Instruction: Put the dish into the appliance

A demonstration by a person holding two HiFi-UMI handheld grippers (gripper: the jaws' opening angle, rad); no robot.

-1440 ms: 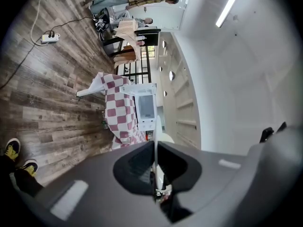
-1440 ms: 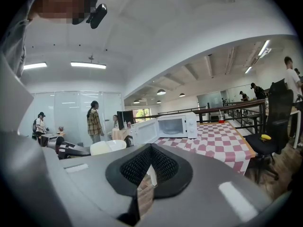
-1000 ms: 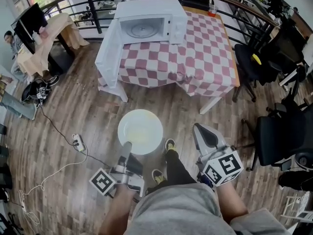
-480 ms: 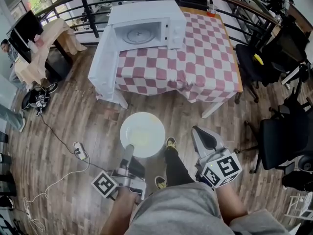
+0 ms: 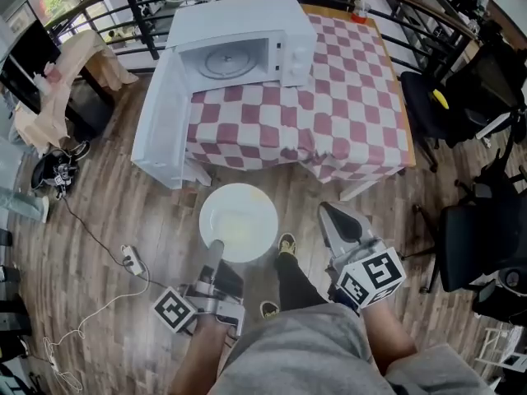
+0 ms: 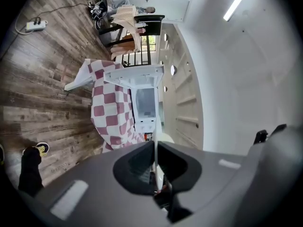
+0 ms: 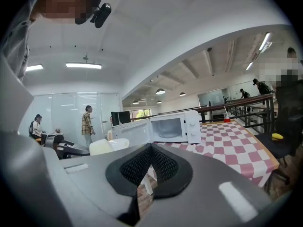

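Table (image 5: 397,89) is standing at 12 o'clock on the plank floor (image 5: 107,212), wearing a checkered cloth (image 5: 346,97). Microwave (image 5: 239,15) is sitting at its 10 o'clock corner, door hanging open. Cup (image 5: 356,13) is standing at its 1 o'clock edge. Power strip (image 5: 132,262) is lying on the floor at 8 o'clock.

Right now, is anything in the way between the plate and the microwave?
Nothing visible is. The left gripper has its jaws shut on the plate at its rim, above the floor, short of the table. The microwave has its door swung open to the side, and only the turntable shows inside.
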